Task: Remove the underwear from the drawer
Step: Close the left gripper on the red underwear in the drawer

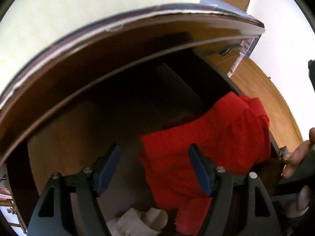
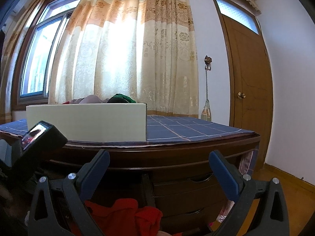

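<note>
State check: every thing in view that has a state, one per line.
drawer: pulled open
red underwear: in the drawer, crumpled, not gripped
white cloth: in the drawer, bunched, untouched
left gripper: jaws open, over the drawer, right finger against the red underwear
right gripper: jaws open, empty
white box: on the desk, open-topped, clothes inside
door: closed
curtain: drawn over part of the window

red underwear (image 1: pixel 212 143): soft matt knit cloth
white bundle (image 1: pixel 141 219): pale rough cloth
drawer (image 1: pixel 65 137): smooth brown wood, dull sheen
desk (image 2: pixel 157 155): dark glossy wood
checked cover (image 2: pixel 187 127): blue woven cloth, matt
box (image 2: pixel 86 122): cream matt card
left gripper (image 1: pixel 154 169): black matt plastic, blue pads, metal pins
</note>
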`<state>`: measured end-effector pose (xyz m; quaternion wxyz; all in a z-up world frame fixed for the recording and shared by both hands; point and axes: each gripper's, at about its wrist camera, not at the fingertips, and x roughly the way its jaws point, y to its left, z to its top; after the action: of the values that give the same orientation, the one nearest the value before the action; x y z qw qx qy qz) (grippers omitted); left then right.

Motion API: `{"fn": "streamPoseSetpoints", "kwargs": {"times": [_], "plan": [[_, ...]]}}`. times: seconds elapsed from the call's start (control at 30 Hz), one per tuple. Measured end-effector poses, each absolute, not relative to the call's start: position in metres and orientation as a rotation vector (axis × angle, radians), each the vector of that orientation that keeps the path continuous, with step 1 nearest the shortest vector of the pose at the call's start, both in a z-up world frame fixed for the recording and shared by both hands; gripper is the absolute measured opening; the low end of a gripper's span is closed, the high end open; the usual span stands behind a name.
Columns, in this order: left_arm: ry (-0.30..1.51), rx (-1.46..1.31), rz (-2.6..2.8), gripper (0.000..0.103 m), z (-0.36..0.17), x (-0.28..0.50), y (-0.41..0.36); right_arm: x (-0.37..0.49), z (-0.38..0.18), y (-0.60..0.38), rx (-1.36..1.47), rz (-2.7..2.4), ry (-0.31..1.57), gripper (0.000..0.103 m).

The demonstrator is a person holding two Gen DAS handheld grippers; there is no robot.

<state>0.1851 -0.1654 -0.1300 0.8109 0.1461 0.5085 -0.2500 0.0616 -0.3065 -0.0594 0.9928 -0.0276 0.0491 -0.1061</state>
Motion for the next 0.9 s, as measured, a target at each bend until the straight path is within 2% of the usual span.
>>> {"fn": "streamPoseSetpoints", "kwargs": {"times": [0.27, 0.5, 0.6, 0.63, 0.73, 0.83, 0.9], "plan": [[1.179, 0.349, -0.564, 0.073, -0.144, 0.194, -0.181, 0.062, -0.061, -0.303, -0.078, -0.216, 0.095, 0.102], [1.245, 0.276, -0.592, 0.076, -0.152, 0.207, -0.186, 0.062, -0.062, -0.302, -0.084, -0.216, 0.094, 0.102], [1.239, 0.266, -0.629, 0.059, -0.150, 0.203, -0.184, 0.062, -0.062, -0.302, -0.081, -0.217, 0.091, 0.102], [1.236, 0.266, -0.644, 0.049, -0.150, 0.201, -0.184, 0.062, -0.062, -0.302, -0.081, -0.216, 0.090, 0.102], [1.194, 0.296, -0.639, 0.041, -0.145, 0.193, -0.187, 0.062, -0.062, -0.301, -0.083, -0.216, 0.089, 0.102], [1.153, 0.294, -0.636, 0.025, -0.141, 0.190, -0.186, 0.062, -0.062, -0.301, -0.084, -0.216, 0.087, 0.102], [1.133, 0.277, -0.632, 0.022, -0.137, 0.189, -0.180, 0.061, -0.062, -0.300, -0.085, -0.215, 0.086, 0.102]]}}
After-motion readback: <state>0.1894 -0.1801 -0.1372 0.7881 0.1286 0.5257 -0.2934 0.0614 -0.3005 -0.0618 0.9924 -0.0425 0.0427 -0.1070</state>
